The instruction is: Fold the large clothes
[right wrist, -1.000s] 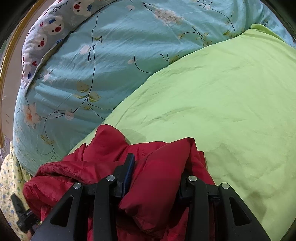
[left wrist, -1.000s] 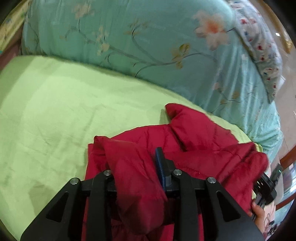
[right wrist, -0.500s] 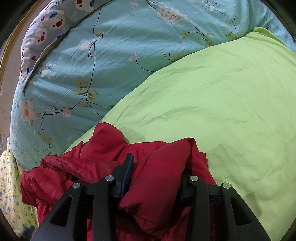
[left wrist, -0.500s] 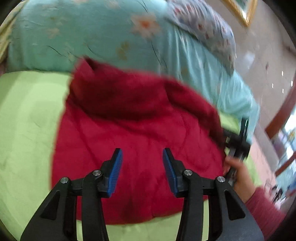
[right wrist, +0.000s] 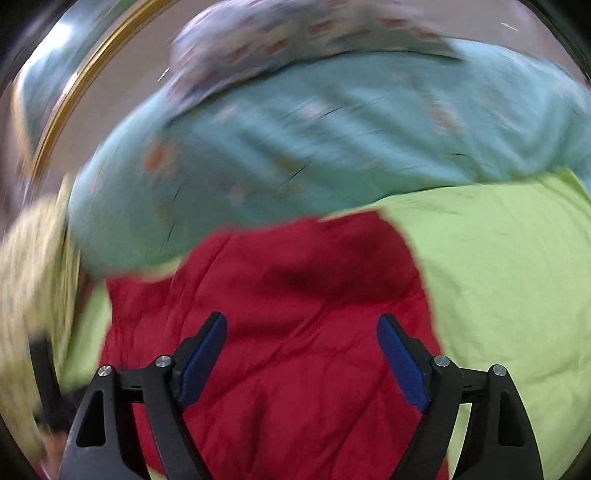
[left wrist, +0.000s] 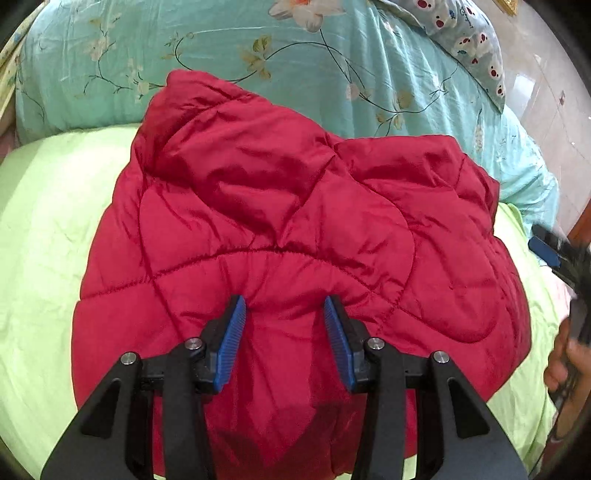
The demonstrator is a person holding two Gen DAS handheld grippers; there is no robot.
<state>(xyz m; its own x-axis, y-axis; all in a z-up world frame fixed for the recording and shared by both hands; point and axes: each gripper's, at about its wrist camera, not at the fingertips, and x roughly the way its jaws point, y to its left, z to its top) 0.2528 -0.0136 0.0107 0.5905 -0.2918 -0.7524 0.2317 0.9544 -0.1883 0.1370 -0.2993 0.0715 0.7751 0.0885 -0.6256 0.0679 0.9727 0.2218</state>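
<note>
A red quilted puffer jacket [left wrist: 295, 221] lies folded in a bundle on the light green bed sheet [left wrist: 44, 229]. My left gripper [left wrist: 284, 314] is open, its blue pads just above the jacket's near part, with a little red fabric bulging between them. My right gripper [right wrist: 301, 332] is open wide above the jacket [right wrist: 295, 332]; that view is blurred by motion. The right gripper and the hand holding it also show at the right edge of the left wrist view [left wrist: 565, 266].
A teal floral duvet [left wrist: 258, 48] is piled behind the jacket, with a grey patterned pillow [left wrist: 465, 33] on top. The green sheet [right wrist: 517, 277] extends to the right. A yellow patterned cloth [right wrist: 29, 277] hangs at the left, beside a gold-framed edge [right wrist: 74, 92].
Both grippers let go of the red jacket and opened, the left first, then the right. The jacket now lies spread on the sheet, and both grippers have drawn back above it.
</note>
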